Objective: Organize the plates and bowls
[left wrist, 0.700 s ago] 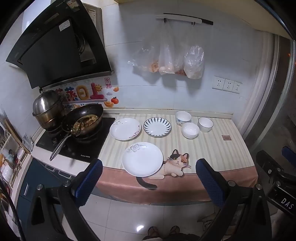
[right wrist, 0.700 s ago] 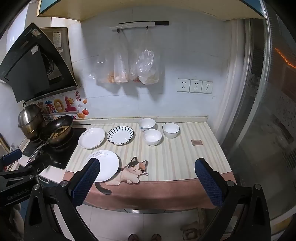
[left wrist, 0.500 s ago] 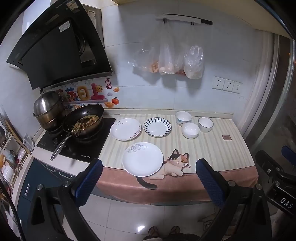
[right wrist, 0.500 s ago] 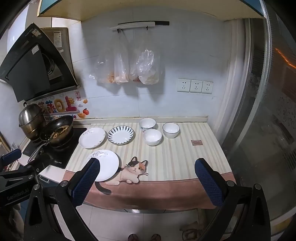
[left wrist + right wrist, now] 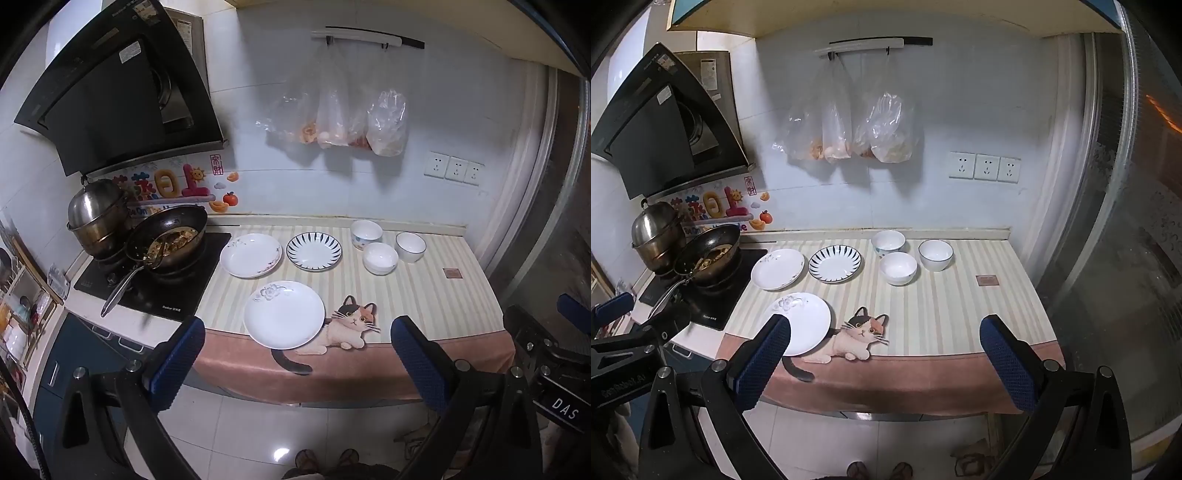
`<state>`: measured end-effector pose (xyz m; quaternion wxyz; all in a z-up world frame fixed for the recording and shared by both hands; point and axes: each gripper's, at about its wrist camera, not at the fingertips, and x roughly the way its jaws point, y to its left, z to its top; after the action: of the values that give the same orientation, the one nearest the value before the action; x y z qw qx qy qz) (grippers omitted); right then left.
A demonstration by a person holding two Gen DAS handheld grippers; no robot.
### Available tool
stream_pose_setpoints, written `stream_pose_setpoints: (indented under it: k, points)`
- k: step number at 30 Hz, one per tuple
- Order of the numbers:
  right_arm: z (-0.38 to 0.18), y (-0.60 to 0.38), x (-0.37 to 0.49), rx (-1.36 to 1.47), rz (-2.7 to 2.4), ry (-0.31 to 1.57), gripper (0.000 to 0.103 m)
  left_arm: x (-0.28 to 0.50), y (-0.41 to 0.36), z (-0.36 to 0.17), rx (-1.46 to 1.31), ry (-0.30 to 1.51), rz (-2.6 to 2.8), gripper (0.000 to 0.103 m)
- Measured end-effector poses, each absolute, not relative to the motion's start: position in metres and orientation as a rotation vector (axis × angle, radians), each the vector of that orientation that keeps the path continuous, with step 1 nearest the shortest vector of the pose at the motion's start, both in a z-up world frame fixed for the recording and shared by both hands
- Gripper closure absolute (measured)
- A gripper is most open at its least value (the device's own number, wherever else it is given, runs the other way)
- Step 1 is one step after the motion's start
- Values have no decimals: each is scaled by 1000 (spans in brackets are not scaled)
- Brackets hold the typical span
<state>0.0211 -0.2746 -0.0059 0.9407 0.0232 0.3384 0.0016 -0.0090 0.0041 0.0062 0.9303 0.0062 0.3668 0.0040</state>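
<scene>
Almost nothing is changing across the last fraction of a second: both views are drifting only a hair, and every dish is sitting exactly where it was. That suggests the work is only just starting, with the person standing back from the surface [image 5: 424,288] and nothing picked up yet

The left claw [image 5: 297,363] is hanging wide and holding nothing, out in front of the near edge of the surface and well apart from the dishes. The right claw [image 5: 884,363] is likewise gaping wide and holding nothing, at a similar stand-off

Three plates are lying flat on the striped cover: a white plate with a grey flower [image 5: 284,314] near the front edge, touching the printed cat [image 5: 351,325]; a white plate with a small floral rim [image 5: 251,254] further back, just beside the stove [image 5: 155,280]; and a plate with blue rays [image 5: 314,252] to its right. Three bowls are clustered on the far right side: a patterned bowl [image 5: 366,233] at the back, a plain white bowl [image 5: 380,257] nearer, and a blue-rimmed bowl [image 5: 410,246] to the right, all close together

All six pieces are lying separately, so the sorting appears not yet begun. A likely first move is closing in on the near plate, which is overhanging nothing and is the easiest to reach
</scene>
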Motion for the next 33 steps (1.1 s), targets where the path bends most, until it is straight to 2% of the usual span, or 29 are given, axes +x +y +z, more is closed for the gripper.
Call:
stream_pose_setpoints:
  k: [33]
  points:
    - [-4,-274,24,49,15,690,0,-5,3,0,2,755,1,0]
